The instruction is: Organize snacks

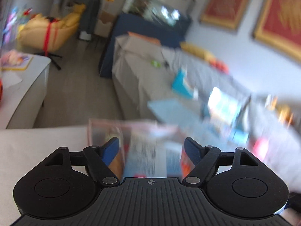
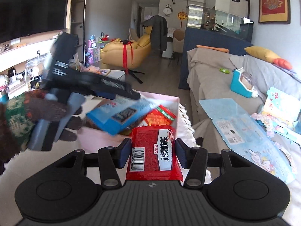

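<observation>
- Left wrist view: your left gripper (image 1: 151, 146) stands wide, gripping nothing, above a blurred pink box (image 1: 105, 130) of snacks; grey sofa (image 1: 135, 71) beyond.
- Right wrist view: your right gripper (image 2: 152, 151) clamps a red snack packet (image 2: 153, 150) just before the pink box (image 2: 175, 101); yellow armchair (image 2: 120, 54) stands far off.

Red snack packet (image 2: 153, 155), barcode up

Snack packs (image 2: 129, 116) in box (image 2: 176, 105), sofa (image 2: 210, 79) right.

- I count one red snack packet (image 2: 153, 155) between my right jaws.
- One blue packet (image 2: 120, 117).
- One orange-red packet (image 2: 160, 117).
- One pink box (image 2: 175, 101).
</observation>
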`<state>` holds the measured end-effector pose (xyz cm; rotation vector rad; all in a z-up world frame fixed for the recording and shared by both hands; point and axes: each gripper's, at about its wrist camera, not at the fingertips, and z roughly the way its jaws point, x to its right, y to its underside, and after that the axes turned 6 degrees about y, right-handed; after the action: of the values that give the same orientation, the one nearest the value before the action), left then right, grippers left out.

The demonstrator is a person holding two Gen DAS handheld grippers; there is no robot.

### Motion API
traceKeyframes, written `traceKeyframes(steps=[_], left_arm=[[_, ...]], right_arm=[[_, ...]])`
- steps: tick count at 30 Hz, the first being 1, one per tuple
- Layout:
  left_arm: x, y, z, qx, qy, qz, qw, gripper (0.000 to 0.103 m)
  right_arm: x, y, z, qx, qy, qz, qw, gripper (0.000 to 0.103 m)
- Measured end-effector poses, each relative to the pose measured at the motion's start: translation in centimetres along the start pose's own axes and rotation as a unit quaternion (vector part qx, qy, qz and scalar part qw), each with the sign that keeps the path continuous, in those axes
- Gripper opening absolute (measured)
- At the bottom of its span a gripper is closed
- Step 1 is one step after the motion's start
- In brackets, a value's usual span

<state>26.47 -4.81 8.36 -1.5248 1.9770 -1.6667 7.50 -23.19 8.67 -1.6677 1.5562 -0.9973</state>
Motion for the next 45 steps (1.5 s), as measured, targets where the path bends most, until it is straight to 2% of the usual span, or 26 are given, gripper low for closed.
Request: traceKeyframes(steps=[2, 5, 6, 8, 10, 14, 18, 21, 23, 27, 28, 32, 34, 36, 39, 45], left_arm=[[-0.7, -1.4, -1.8, 0.028, 0.005, -0.014, 0.9995, 0.081], [-0.7, -2.6, -4.4, 0.044, -0.026, 0.009, 0.9986, 0.081], [-0.6, -2.3, -5.3, 0.041, -0.031, 0.018, 0.9985, 0.081], [-0.4, -0.8, -7.2, 0.022, -0.031, 0.031, 0.9988, 0.081], [0.1, 2.0, -9.4, 0.0, -0.036, 0.046, 0.9983, 0.081], [1.3, 9.1, -12.1, -0.056, -0.073, 0.08, 0.9925, 0.081], [1.6, 15.0, -14.0, -0.086, -0.14, 0.065, 0.9843, 0.081], [1.8, 17.6, -14.6, -0.087, -0.181, 0.04, 0.9789, 0.081], [2.6, 18.4, -14.5, -0.067, -0.205, 0.06, 0.9745, 0.081], [4.1, 19.3, -13.1, -0.07, -0.257, 0.087, 0.9601, 0.082], [4.5, 19.7, -12.9, -0.065, -0.262, 0.098, 0.9579, 0.081], [5.2, 19.8, -12.2, -0.061, -0.25, 0.095, 0.9617, 0.082], [5.5, 19.9, -11.7, -0.06, -0.249, 0.101, 0.9614, 0.082], [5.4, 19.8, -11.6, -0.06, -0.247, 0.1, 0.962, 0.082], [5.3, 19.9, -11.7, -0.058, -0.244, 0.096, 0.9631, 0.082], [5.3, 19.9, -11.6, -0.059, -0.247, 0.097, 0.9624, 0.084]], right_arm=[[-0.1, -1.8, 1.6, 0.005, -0.009, 0.017, 1.0, 0.051], [-0.2, -5.3, 4.8, 0.034, -0.034, 0.044, 0.998, 0.06], [-0.2, -6.3, 6.2, 0.027, -0.036, 0.046, 0.998, 0.062], [-0.1, -8.1, 8.8, -0.014, -0.046, 0.049, 0.998, 0.062], [0.3, -8.5, 9.7, -0.037, -0.049, 0.067, 0.996, 0.062], [0.4, -5.5, 7.0, -0.034, -0.05, 0.072, 0.996, 0.062], [-1.6, 0.0, 3.5, -0.044, -0.012, 0.034, 0.998, 0.062], [-3.1, 4.0, 1.7, -0.065, -0.008, 0.024, 0.998, 0.062], [-3.8, 6.0, 1.2, -0.079, -0.004, 0.026, 0.996, 0.062], [-4.2, 8.4, 1.7, -0.111, -0.001, 0.05, 0.993, 0.063], [-4.1, 8.7, 1.8, -0.11, -0.001, 0.055, 0.992, 0.065], [-4.3, 9.5, 1.9, -0.098, 0.011, 0.039, 0.994, 0.071], [-4.3, 9.7, 2.1, -0.093, 0.026, 0.033, 0.995, 0.085], [-3.6, 9.9, 2.3, -0.095, 0.033, 0.043, 0.994, 0.091], [-3.1, 10.2, 2.4, -0.074, 0.034, 0.054, 0.995, 0.092], [-3.1, 10.0, 2.7, -0.075, 0.04, 0.054, 0.995, 0.096]])
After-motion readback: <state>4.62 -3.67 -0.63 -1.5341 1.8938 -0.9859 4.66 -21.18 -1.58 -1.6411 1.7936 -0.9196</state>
